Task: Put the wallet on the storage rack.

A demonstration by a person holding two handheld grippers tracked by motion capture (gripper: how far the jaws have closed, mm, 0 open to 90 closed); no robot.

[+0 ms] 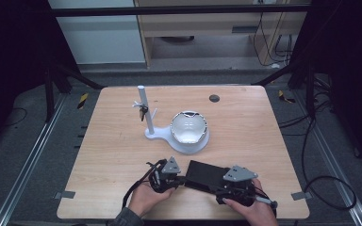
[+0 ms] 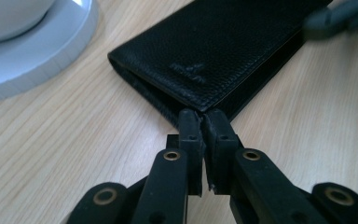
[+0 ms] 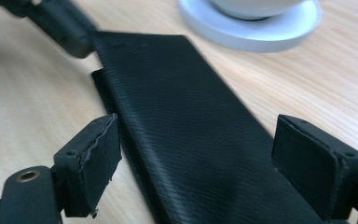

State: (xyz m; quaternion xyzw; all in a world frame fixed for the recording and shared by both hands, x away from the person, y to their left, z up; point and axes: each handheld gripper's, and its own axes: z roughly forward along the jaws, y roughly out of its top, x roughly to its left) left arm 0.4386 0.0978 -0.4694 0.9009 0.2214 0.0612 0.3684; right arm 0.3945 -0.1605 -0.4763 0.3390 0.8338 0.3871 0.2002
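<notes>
Wooden table point(image 1: 113, 141): wallet point(image 1: 205, 175) lies by the near edge, long axis running left-right. Left gripper point(image 1: 166, 176) pinches its left corner (jaws pressed together); right gripper point(image 1: 238, 186) straddles the right end, jaws spread.

My wallet point(image 1: 206, 175) is a long black one of grained leather, closed and lying flat on the pale wood table point(image 1: 122, 155), near the edge closest to me and just in front of the round white base point(image 1: 188, 143). In the left gripper view a small embossed mark shows on its top face point(image 2: 223, 51), and the layered fold shows along its edge. In the right gripper view it stretches away lengthwise point(image 3: 186, 135).
</notes>
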